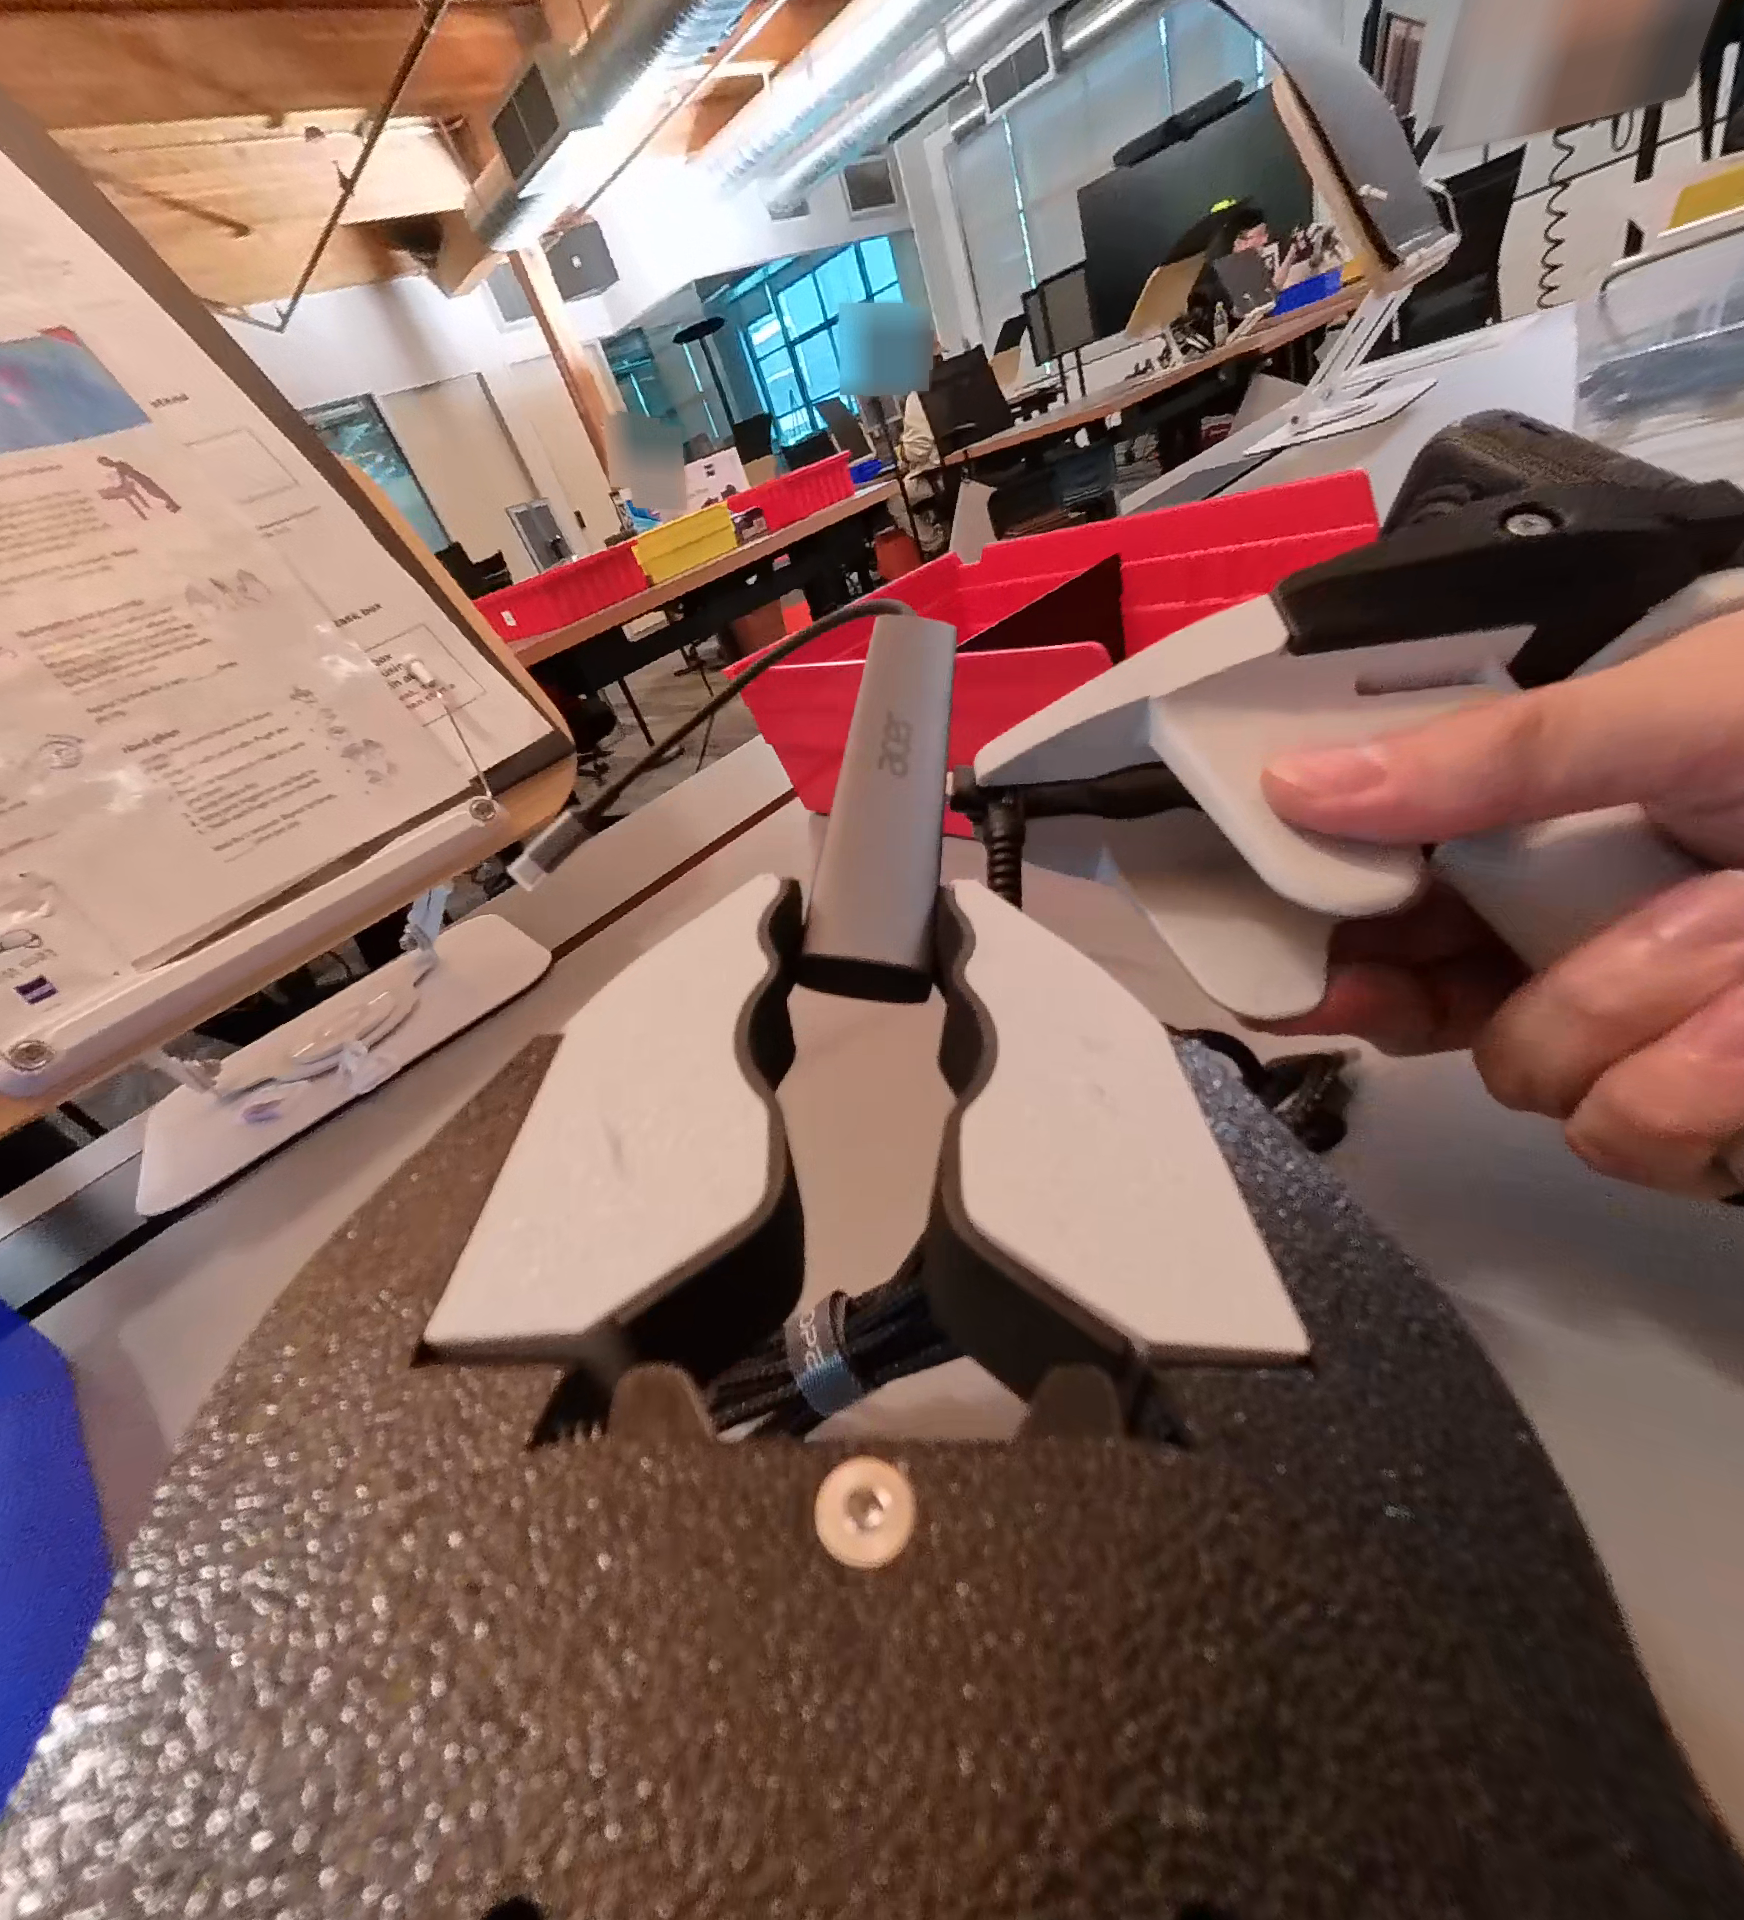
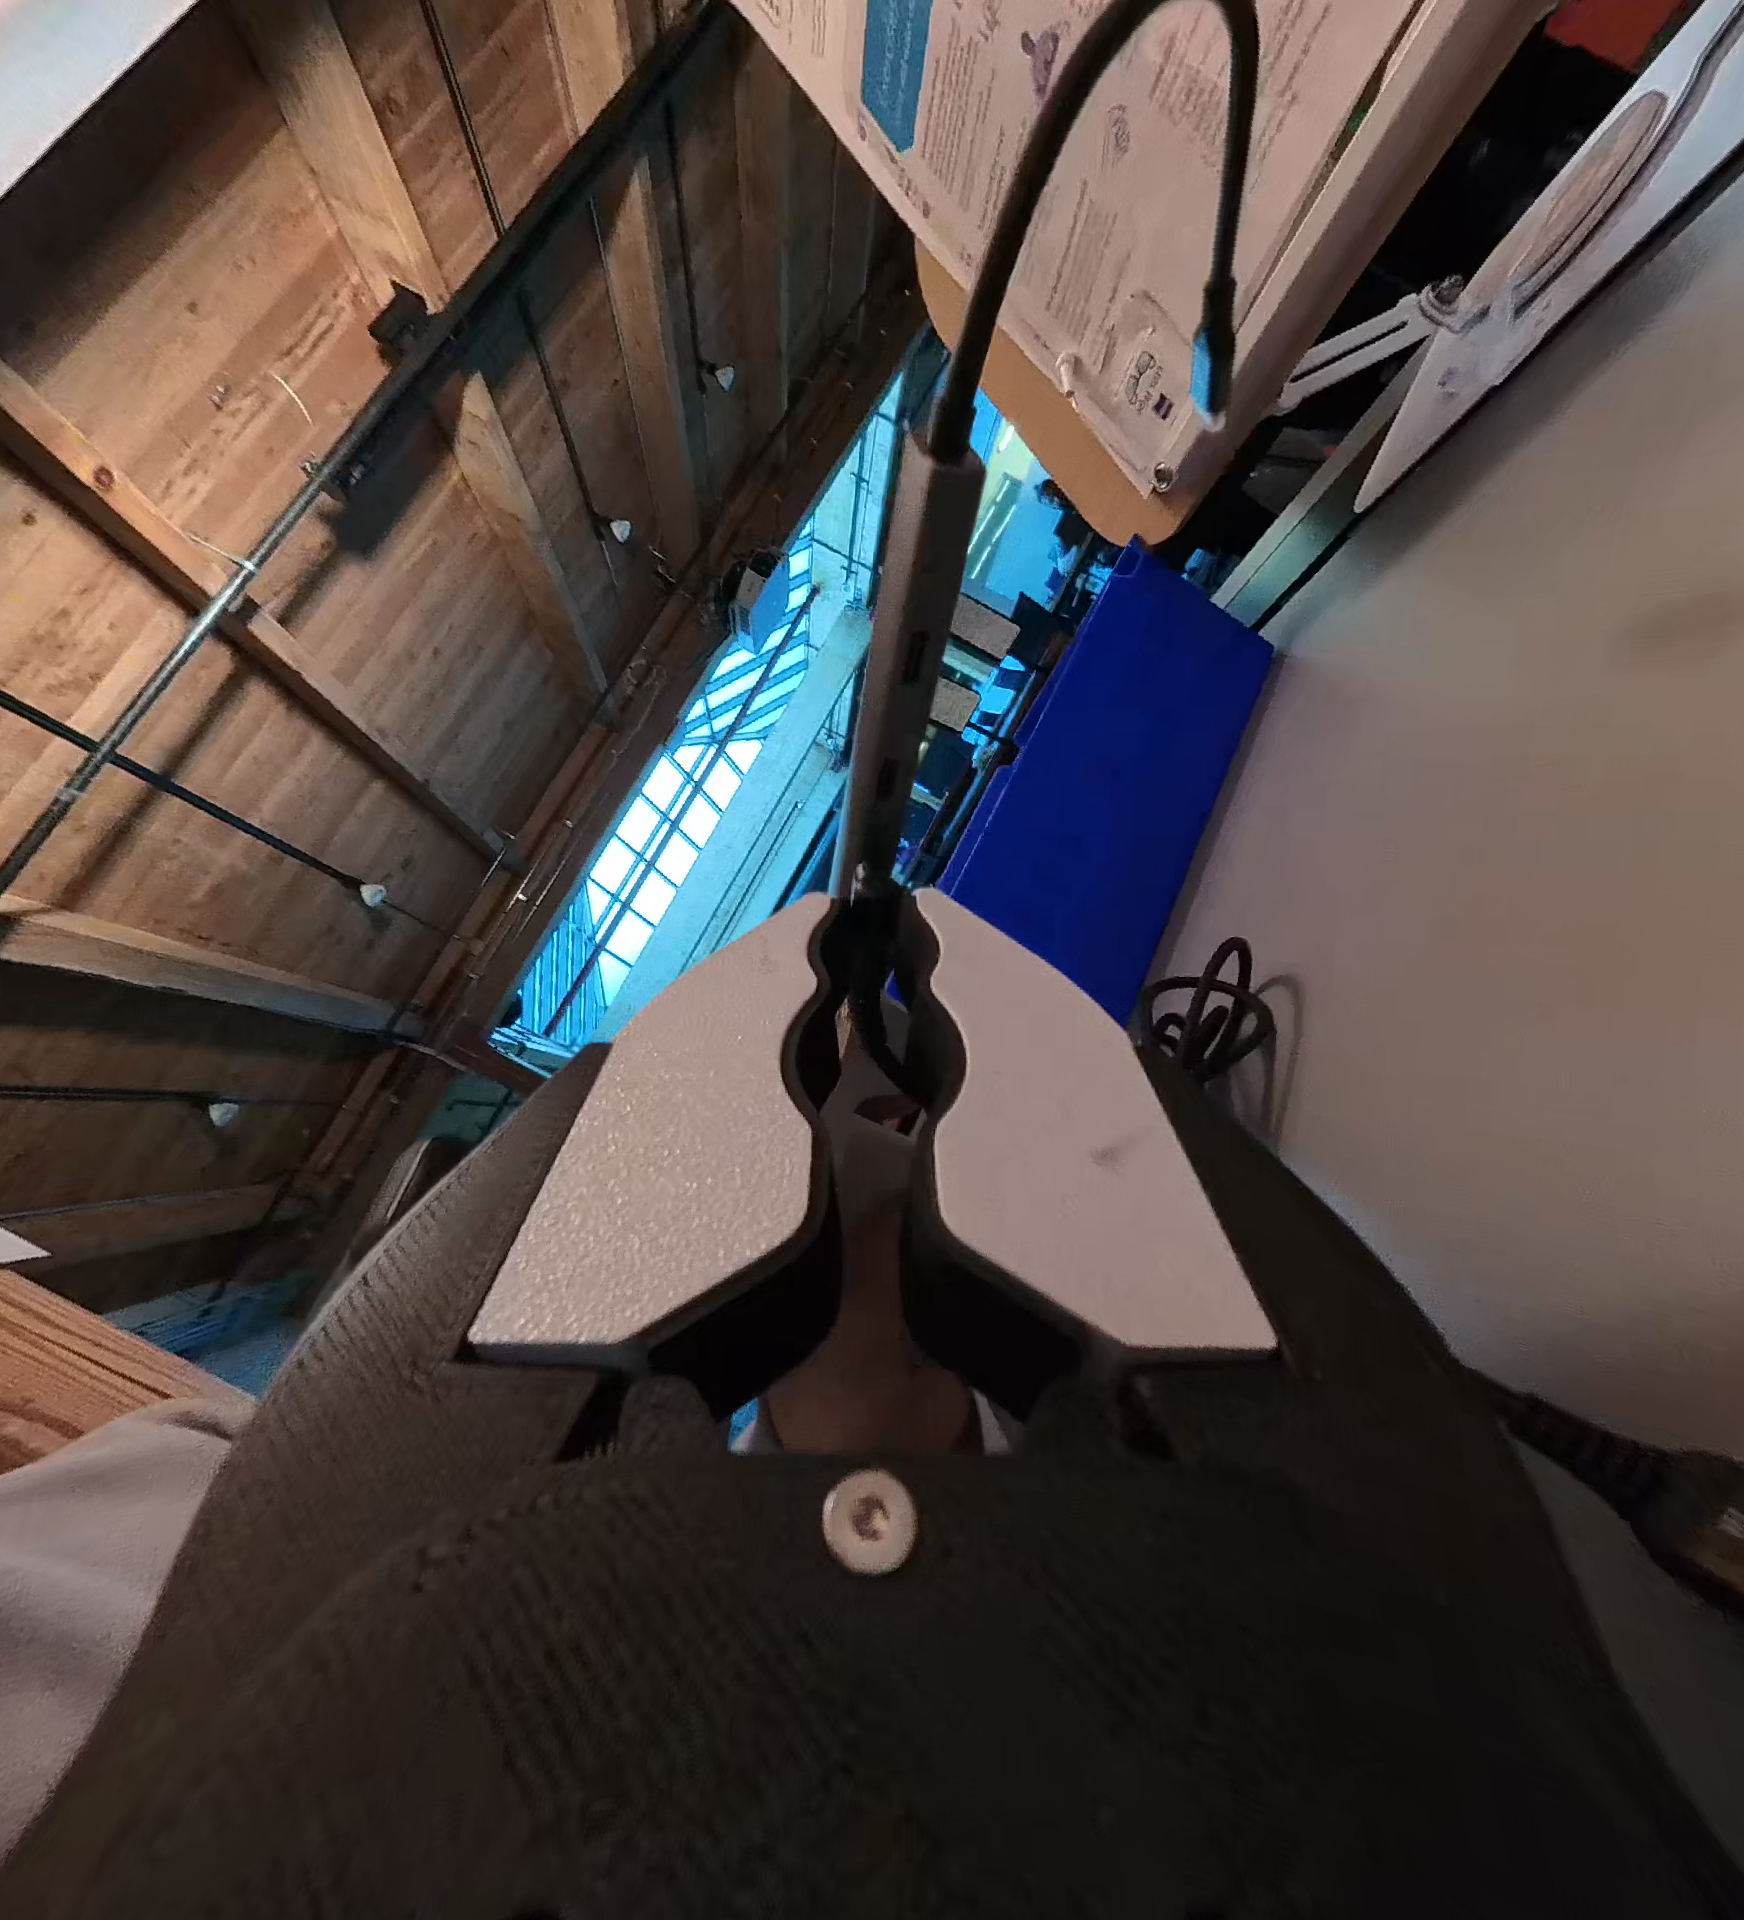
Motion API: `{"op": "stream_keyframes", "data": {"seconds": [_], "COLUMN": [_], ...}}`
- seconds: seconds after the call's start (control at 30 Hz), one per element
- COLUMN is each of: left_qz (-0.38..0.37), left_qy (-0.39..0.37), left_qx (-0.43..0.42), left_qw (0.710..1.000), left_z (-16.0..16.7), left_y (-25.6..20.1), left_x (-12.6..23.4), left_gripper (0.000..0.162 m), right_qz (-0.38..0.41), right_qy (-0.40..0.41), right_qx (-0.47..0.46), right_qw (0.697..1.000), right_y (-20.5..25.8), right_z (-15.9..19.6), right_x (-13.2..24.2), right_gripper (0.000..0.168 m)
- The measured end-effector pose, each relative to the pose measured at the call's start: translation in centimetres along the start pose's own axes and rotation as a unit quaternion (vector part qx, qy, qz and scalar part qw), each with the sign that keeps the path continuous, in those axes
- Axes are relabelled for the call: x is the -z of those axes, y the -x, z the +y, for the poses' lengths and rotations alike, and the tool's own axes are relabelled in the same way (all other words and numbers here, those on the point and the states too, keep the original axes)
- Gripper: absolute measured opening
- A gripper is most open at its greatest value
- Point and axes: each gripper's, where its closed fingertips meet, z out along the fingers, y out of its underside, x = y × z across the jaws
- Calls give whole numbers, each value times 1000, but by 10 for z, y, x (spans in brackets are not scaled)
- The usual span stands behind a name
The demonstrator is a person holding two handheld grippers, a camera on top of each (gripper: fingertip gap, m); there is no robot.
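My left gripper (image 1: pixel 868 920) is shut on the lower end of a slim grey hub (image 1: pixel 883 800) and holds it upright above the table. The hub's short dark cable (image 1: pixel 733 696) arcs left and ends in a free plug (image 1: pixel 541 857). My right gripper (image 2: pixel 873 920), also in the left wrist view (image 1: pixel 987 774), is shut on a black cable plug (image 2: pixel 873 940) at the hub's right side (image 2: pixel 899 665). The plug touches the hub; how deep it sits is hidden. A bundled black cable with a blue strap (image 1: pixel 826 1351) lies under the left gripper.
A red divided bin (image 1: pixel 1159 582) stands just behind the hub. A blue bin (image 2: pixel 1107 790) is at the left table edge. A printed sheet on a tilted board with a white stand (image 1: pixel 120 571) is at the left. A coiled black cable (image 2: pixel 1211 1008) lies on the grey table (image 2: pixel 1574 831). My left and right fingertips are right by each other.
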Motion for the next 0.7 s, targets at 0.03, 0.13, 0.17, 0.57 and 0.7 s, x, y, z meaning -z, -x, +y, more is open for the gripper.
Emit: {"op": "stream_keyframes", "data": {"seconds": [0.03,0.13,0.17,0.57,0.7], "left_qz": [10,10,10,46,32], "left_qy": [0,-3,-5,-5,-2], "left_qx": [9,-2,-3,-2,-24], "left_qw": [1000,1000,1000,999,999], "left_z": [-1,-6,-8,-5,-11], "left_y": [-1,-7,-9,-23,-25], "left_x": [0,-2,-3,-5,-7], "left_gripper": [25,25,25,25,25], "right_qz": [-2,-8,-15,-3,1], "right_qy": [5,23,29,39,47], "right_qx": [-3,9,7,3,32], "right_qw": [1000,1000,999,999,998], "right_y": [2,6,7,3,6], "right_z": [0,-3,-4,0,-5], "right_x": [2,10,12,28,30], "right_gripper": [9,9,9,9,10]}}
